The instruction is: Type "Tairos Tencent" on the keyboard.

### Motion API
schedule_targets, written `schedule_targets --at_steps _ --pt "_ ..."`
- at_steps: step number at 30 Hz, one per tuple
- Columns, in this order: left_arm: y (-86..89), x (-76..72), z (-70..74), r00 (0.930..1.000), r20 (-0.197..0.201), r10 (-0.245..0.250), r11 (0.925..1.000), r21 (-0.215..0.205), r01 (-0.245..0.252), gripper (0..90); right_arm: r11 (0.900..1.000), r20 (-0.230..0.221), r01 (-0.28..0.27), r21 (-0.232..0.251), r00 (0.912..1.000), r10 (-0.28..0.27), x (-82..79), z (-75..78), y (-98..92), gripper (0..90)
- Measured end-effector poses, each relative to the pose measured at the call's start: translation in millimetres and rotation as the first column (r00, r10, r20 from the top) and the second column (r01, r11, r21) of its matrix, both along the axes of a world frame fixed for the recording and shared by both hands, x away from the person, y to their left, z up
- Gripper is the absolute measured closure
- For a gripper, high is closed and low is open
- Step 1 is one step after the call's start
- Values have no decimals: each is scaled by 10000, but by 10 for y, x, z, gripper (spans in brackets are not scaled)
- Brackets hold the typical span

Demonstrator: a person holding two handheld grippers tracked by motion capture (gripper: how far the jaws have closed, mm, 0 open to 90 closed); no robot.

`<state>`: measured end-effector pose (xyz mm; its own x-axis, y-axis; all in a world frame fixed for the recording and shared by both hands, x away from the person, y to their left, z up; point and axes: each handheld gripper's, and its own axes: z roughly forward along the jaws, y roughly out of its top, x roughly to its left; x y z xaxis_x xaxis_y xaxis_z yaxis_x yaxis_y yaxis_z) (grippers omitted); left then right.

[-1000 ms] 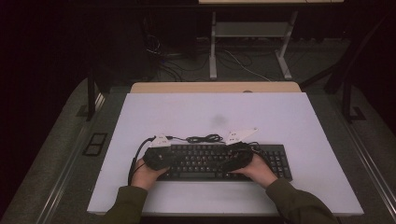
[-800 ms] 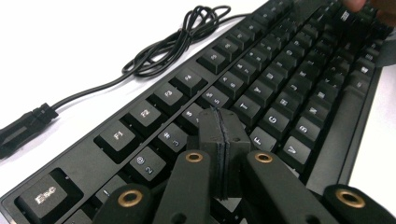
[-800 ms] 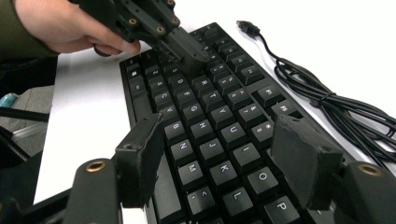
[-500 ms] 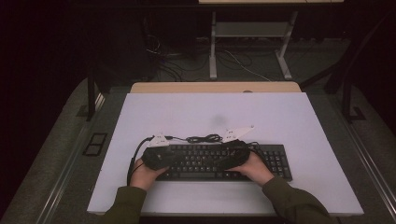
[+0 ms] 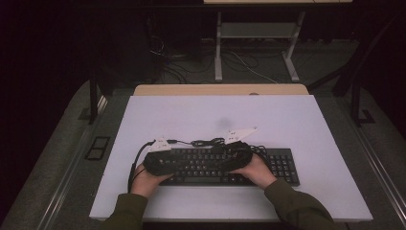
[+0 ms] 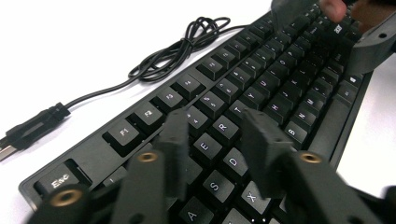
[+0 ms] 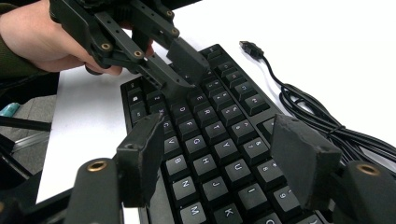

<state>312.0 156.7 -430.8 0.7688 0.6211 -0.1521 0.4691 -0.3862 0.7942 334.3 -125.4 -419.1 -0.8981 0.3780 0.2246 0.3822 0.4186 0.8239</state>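
A black keyboard [image 5: 282,165] lies across the near half of the white table, and both hands hold their grippers low over its keys. My left gripper [image 5: 178,162] points along the rows over the E, R and D keys [image 6: 215,135]. Its jaws have just been opening and stand apart, with nothing clamped between them. My right gripper [image 5: 219,162] faces it from the other side [image 7: 219,149], jaws wide over the letter keys and empty. The left gripper [image 7: 180,70] hovers farther off in the right gripper view. The right gripper [image 6: 369,44] sits at the far end of the left gripper view.
The keyboard's black cable [image 5: 208,142] lies in loose loops on the table just behind the keyboard [image 6: 177,51] [image 7: 322,121]. It ends in a USB plug [image 6: 32,126] [image 7: 250,46]. A wooden strip [image 5: 220,89] borders the table's far edge.
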Motion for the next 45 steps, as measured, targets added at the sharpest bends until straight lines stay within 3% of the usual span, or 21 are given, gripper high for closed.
schedule_targets --at_steps 5,10,20,27,45 --pt "23 -2 8 9998 45 201 9998 -97 -201 451 9999 -50 -128 -71 9999 127 -16 -14 -2 397" --pt "39 2 -5 9995 67 319 9994 -145 -318 375 9996 -144 -247 -138 9996 245 -32 -21 12 468" --pt "29 -1 -31 9996 75 290 9994 -178 -288 333 9986 -50 -187 -493 9998 185 -81 -51 54 709" --pt "24 -3 -33 9996 59 273 9995 -181 -272 317 9956 -93 -555 -752 9984 550 -127 -62 115 892" --pt "21 -6 -37 9997 55 217 9995 -217 -216 307 9870 -315 -760 -1413 9969 722 -146 -166 195 892"
